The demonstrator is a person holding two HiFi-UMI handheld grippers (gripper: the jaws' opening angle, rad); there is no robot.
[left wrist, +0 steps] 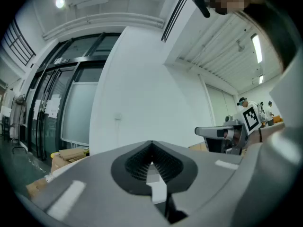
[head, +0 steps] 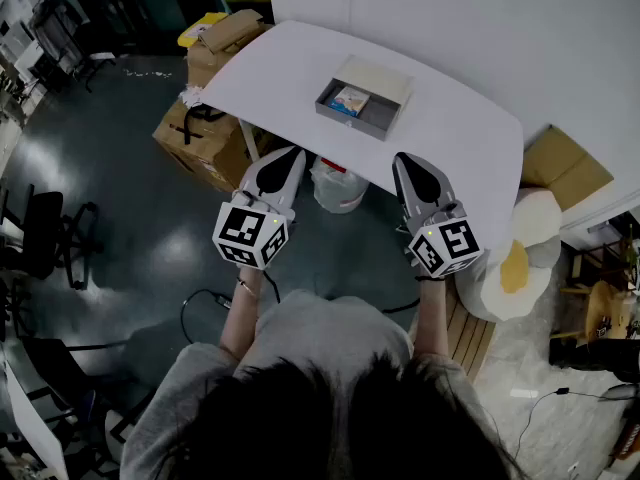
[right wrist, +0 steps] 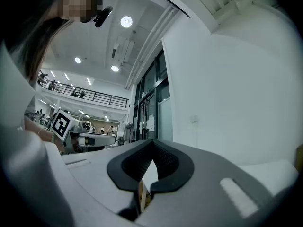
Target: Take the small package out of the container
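Package (head: 350, 101): small, flat, blue-and-orange print, lying face up in the left half of a shallow grey container (head: 357, 124). The container sits near the middle of the white bench (head: 455, 118), its pale lid (head: 377, 76) folded back on the far side. The right half of the container looks bare.

Left gripper (head: 293, 154) and right gripper (head: 403, 160) are both held off the near edge of the bench, well apart from the container, roughly level and pointing toward it. In each gripper view the jaws are pressed together tip to tip with nothing between them.

Handling, my estimate: light, probably a thin carton or a wrapped sachet. It should be stiff enough to lift by one edge, but a hard squeeze would dent it. The printed face may be smooth and a little slippery, so a pinch across the thickness should hold better than one across the flat. Lying flat, it gives little to bite on. Best approach looks to be from the bare right side, one jaw slipped under the package's right edge and the other on top. The container looks light too and may slide, so steady its near wall with the other gripper.
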